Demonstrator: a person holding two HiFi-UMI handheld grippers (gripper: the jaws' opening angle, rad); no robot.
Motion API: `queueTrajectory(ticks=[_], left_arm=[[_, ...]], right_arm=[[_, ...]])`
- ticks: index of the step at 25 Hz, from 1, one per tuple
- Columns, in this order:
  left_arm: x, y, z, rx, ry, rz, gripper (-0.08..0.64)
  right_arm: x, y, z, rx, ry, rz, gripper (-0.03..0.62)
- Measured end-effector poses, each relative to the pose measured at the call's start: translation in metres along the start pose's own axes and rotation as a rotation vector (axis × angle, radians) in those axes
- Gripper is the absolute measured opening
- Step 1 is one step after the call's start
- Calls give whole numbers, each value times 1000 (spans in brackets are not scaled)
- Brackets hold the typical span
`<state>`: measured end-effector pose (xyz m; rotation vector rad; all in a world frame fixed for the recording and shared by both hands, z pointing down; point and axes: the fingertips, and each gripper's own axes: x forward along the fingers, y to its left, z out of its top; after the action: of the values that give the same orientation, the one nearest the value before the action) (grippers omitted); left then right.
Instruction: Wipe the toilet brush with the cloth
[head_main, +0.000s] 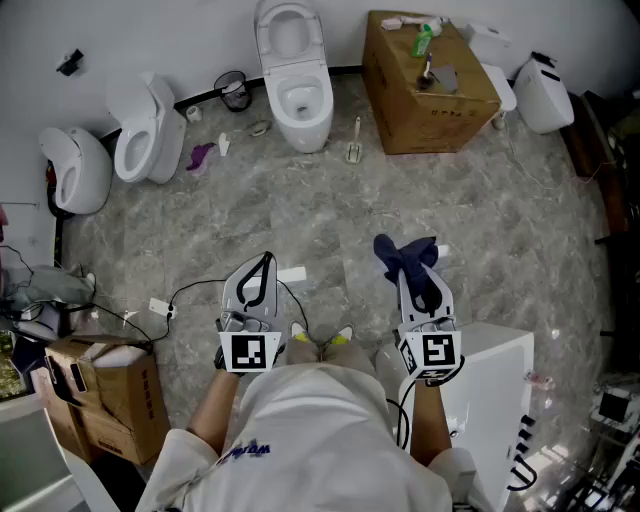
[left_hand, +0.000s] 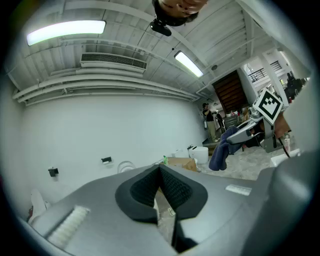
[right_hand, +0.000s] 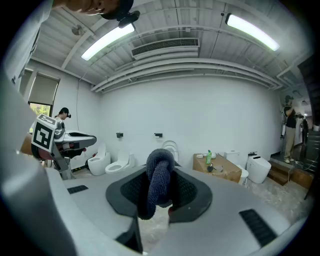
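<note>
Gripping a dark blue cloth (head_main: 404, 254) that bunches up between its jaws and droops over them, the right tool (head_main: 412, 270) is held out low in front of the person. Beside it, the left tool (head_main: 258, 272) has its jaws closed tip to tip on nothing. Bare marble floor (head_main: 330, 230) lies ahead of both. Well beyond it, just right of the middle toilet (head_main: 300, 100) and left of the cardboard box (head_main: 430, 100), what looks like the toilet brush (head_main: 354, 143) lies on the floor. Its long axis runs away from the person, and the wider end seems nearer. It sits straight ahead, somewhat closer to the right tool's line. The empty left tool would probably have to take it, so both must travel forward first.
</note>
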<state>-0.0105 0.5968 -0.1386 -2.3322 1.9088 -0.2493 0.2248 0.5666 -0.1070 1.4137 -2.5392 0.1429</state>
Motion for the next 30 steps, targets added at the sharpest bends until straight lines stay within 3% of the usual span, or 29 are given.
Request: queueTrajectory(ticks=[3,10,16,21,26,30], left_arm=[[-12,17,-3,180,26,-68,0],[-62,74,-27,214,-21,-144,0],[-79,108,-42,103,8,-117,0],[-76,100,-33,112,-34,-205,0],[-61,111,-38,59,-46,-176,0],[-37,113,-41,74,-27,-179,0]], right_arm=[[7,29,3,11,-7,12,103],[17,89,24,12,-19,10,101],[10,107,32,9,-22,-43,101],[11,116,19,31,21,-58,102],[30,117,19,17,28,-55,103],[56,105,18,24,24,-43,103]])
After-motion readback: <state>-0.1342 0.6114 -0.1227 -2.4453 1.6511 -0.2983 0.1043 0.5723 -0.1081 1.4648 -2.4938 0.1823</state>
